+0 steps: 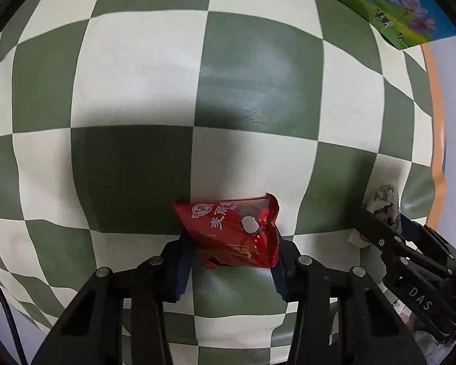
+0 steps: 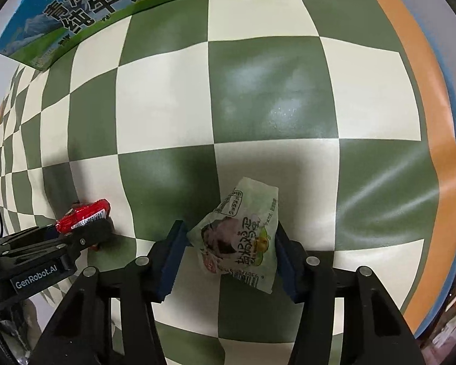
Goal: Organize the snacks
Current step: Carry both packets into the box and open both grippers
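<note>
left fingers (image 1: 231, 255) clamped on red pack (image 1: 234, 232) | right fingers (image 2: 228, 252) pinching green pack (image 2: 243, 237) | risk: slick wrappers, either could slip out

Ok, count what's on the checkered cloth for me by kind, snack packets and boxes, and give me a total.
Snack packets: 2, a red packet in the left gripper and a green packet in the right gripper
Milk boxes: 1, the milk box at the cloth's far edge
Total: 3
</note>
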The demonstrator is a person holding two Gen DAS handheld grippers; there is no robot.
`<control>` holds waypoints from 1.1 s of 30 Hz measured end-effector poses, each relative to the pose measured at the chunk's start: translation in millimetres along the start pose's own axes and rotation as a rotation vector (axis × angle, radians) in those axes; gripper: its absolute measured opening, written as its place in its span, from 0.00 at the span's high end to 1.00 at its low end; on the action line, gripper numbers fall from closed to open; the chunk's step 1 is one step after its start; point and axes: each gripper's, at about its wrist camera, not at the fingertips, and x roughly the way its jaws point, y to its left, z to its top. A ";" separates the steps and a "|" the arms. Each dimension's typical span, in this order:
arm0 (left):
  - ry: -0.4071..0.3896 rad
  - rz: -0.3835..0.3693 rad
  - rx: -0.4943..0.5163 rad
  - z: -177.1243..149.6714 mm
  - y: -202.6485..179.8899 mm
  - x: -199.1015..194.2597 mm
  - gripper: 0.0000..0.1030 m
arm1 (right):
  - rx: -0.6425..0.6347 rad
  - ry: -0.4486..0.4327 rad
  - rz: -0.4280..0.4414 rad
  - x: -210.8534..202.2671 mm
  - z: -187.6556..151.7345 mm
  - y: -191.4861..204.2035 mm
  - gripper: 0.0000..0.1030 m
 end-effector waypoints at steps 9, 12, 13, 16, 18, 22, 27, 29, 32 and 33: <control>-0.060 -0.055 0.026 -1.4 1.0 -47.8 0.61 | -0.027 -0.048 0.039 -25.7 -8.4 6.9 0.46; -0.106 -0.094 0.038 4.3 19.0 -90.7 0.61 | -0.043 -0.080 0.065 -44.9 -9.6 7.7 0.46; -0.123 -0.107 0.040 5.8 17.2 -100.9 0.61 | -0.049 -0.094 0.076 -53.4 -8.8 8.9 0.46; -0.193 -0.154 0.064 14.7 9.6 -143.5 0.61 | -0.060 -0.142 0.111 -88.4 7.1 12.8 0.46; -0.223 -0.174 0.087 28.6 10.3 -163.3 0.61 | -0.070 -0.189 0.135 -114.2 16.9 17.1 0.46; -0.303 -0.188 0.119 69.0 -0.9 -217.4 0.61 | -0.083 -0.282 0.179 -171.8 52.3 24.7 0.46; -0.362 -0.137 0.122 127.1 -9.0 -243.0 0.61 | -0.107 -0.364 0.184 -214.5 109.3 36.5 0.46; -0.354 -0.110 0.110 149.6 -1.3 -245.7 0.60 | -0.107 -0.375 0.172 -216.3 132.6 41.3 0.46; -0.310 -0.060 0.079 183.9 6.9 -235.8 0.60 | -0.102 -0.355 0.148 -208.1 167.0 42.6 0.46; -0.292 -0.049 0.067 190.4 12.0 -230.8 0.60 | -0.100 -0.330 0.134 -201.1 179.7 41.9 0.46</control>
